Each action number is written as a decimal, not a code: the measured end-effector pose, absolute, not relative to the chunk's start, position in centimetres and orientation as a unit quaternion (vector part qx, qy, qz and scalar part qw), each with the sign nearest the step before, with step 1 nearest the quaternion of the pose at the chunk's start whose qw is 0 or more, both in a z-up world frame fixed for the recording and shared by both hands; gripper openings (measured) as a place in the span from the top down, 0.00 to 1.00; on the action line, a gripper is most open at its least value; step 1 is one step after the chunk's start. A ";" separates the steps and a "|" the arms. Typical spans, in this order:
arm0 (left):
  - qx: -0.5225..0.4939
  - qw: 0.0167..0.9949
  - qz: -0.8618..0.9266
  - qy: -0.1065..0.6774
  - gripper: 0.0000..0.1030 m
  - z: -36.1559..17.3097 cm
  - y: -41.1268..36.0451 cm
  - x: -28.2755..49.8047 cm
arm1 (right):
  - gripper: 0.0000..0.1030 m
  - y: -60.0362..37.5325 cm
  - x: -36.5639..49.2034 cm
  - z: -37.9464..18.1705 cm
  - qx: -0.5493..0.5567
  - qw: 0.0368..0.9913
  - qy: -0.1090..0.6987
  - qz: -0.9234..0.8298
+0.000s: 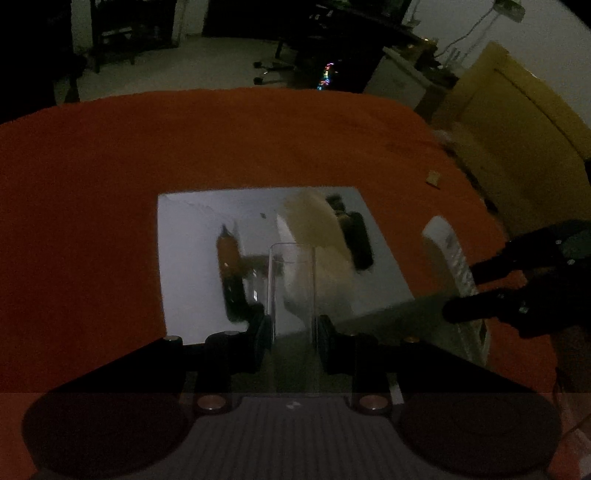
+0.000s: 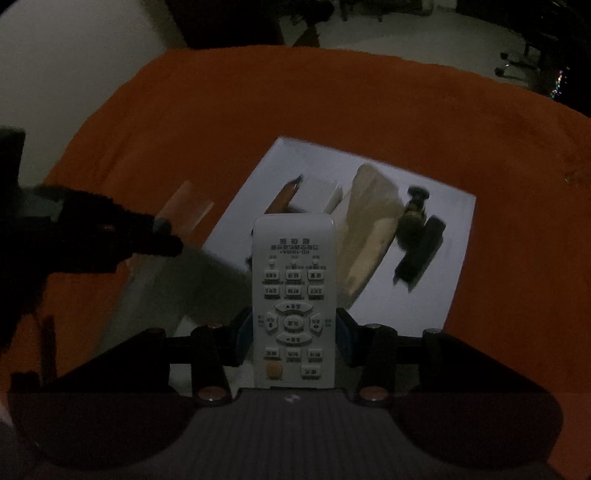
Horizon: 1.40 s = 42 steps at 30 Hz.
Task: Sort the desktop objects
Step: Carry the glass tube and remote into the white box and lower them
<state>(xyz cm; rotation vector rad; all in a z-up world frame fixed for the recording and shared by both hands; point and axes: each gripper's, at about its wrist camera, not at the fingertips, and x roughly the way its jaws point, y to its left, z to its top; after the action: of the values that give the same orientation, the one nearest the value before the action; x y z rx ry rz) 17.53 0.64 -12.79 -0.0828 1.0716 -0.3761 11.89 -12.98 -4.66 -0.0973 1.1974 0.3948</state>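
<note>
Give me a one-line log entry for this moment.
left gripper: shut on clear glass | right gripper: shut on white remote | both over mirror tray | orange cloth

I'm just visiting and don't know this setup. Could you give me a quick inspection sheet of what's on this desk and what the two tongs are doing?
Surface: orange cloth covers the table; a shiny mirror-like sheet lies on it.
Job's things: clear plastic tube and white remote control, both held over the sheet.
Clutter: small tan scrap on the cloth near the far right.
Tongs: left tongs shut on the tube; right tongs shut on the remote, buttons up.
Cables: a pale cord against the back wall.
Surroundings: dim room, cardboard box beside the table, chair wheels on the floor, coloured lights.
</note>
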 end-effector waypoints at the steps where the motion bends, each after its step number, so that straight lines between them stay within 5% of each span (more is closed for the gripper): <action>1: -0.039 0.842 -0.180 0.507 0.76 -12.7 0.5 17.0 | 0.53 -12.8 11.2 -4.6 -0.050 0.804 0.562 0.187; 20: 0.010 0.793 -0.221 0.568 0.76 -16.9 -4.1 9.5 | 0.53 -13.5 2.9 -11.2 -0.054 0.752 0.628 0.192; 42: 0.019 0.772 -0.185 0.608 0.76 -23.8 -6.5 9.3 | 0.53 -12.6 3.6 -18.3 -0.073 0.747 0.646 0.139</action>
<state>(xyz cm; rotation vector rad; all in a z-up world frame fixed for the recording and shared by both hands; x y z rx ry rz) 9.29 -6.46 -23.83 0.0419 1.3168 -0.4015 3.59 -12.65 -18.31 -0.1591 1.4128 0.3036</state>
